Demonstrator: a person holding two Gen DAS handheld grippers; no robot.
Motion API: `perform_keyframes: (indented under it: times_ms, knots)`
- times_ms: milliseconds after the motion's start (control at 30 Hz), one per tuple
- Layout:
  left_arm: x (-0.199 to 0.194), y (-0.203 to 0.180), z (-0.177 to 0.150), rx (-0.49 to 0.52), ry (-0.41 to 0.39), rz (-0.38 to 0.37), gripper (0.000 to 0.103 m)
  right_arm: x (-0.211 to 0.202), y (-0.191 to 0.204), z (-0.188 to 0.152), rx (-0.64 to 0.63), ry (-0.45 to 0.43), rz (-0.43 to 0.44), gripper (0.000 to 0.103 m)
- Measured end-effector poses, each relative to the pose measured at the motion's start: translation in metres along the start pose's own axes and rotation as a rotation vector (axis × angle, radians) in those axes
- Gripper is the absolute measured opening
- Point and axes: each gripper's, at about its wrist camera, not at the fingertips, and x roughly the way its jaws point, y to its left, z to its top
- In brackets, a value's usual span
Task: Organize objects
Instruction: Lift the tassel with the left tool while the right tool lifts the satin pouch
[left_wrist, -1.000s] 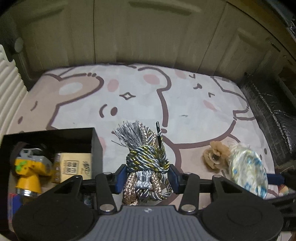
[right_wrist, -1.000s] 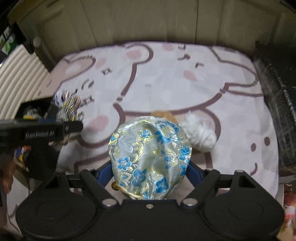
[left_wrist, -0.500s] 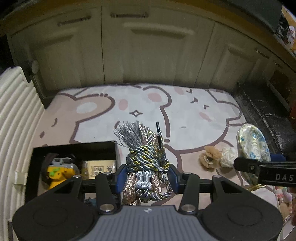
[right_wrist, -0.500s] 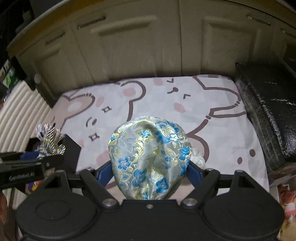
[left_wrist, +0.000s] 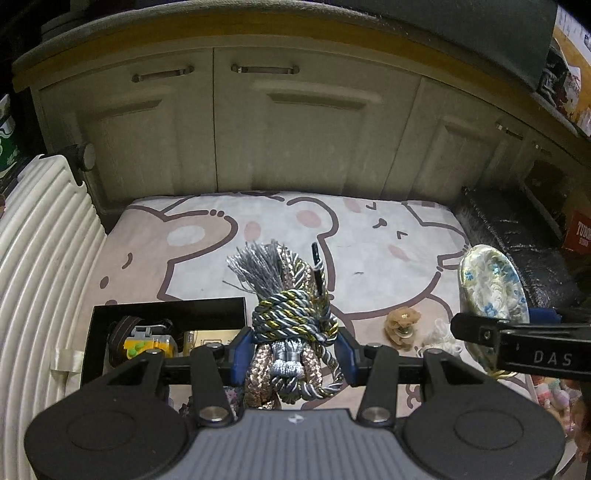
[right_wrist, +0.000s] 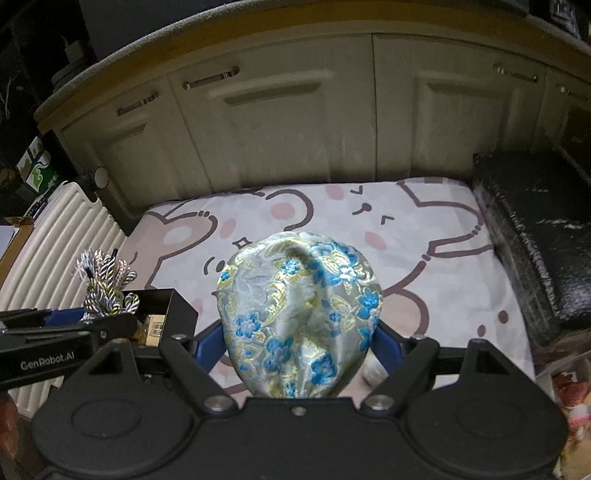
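A cream cabinet front (left_wrist: 295, 129) with flat doors runs along the far edge of a bear-print mat (left_wrist: 229, 229), which carries everything here; a ribbed white panel (left_wrist: 40, 236) borders the mat's left edge and a dark glossy bundle (left_wrist: 513, 240) its right edge. Near the mat's front-left corner sits a black box (left_wrist: 166, 312), open at the top. It holds a yellow toy (left_wrist: 147, 341), a small tan carton (left_wrist: 212, 336) beside it and a dark strap, with more below that is hidden by the gripper body.

The left gripper (left_wrist: 293, 350) is closed about the middle of a rope bundle (left_wrist: 291, 317), grey, gold and beige cords knotted together with a tassel fanning out on top. It hangs above the mat, just beside the box's right wall. It looks light, soft and floppy, so a hold across the knot, as here, seems best; loose ends may snag on the box rim.

The right gripper (right_wrist: 301, 341) is clamped on a brocade pouch (right_wrist: 299, 317), pale silk with blue flowers, held above the mat's front-right part. The fabric looks slippery and squashable, probably light; a grip low on its gathered body should stop it sliding out.

Smallest, near the mat's front edge between the two grippers, lie a tan fabric flower (left_wrist: 402, 326) and a white fluffy tuft (left_wrist: 441, 334), touching or nearly so
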Motion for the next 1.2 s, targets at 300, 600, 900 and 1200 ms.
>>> perform_keyframes:
  times_ms: [300, 600, 900, 1200]
  knots:
    - [-0.022, 0.035, -0.01, -0.08, -0.06, 0.025, 0.048, -0.002, 0.018, 0.004, -0.002, -0.025, 0.02, 0.083]
    - [-0.046, 0.083, -0.015, -0.158, -0.117, 0.074, 0.048, 0.002, 0.058, 0.009, -0.052, -0.044, 0.075, 0.083]
    - [-0.048, 0.117, -0.023, -0.218, -0.121, 0.094, 0.048, -0.001, 0.089, 0.014, -0.065, -0.106, 0.15, 0.083]
    - [-0.01, 0.132, -0.033, -0.239, -0.036, 0.04, 0.048, 0.01, 0.102, 0.017, -0.073, -0.106, 0.179, 0.083]
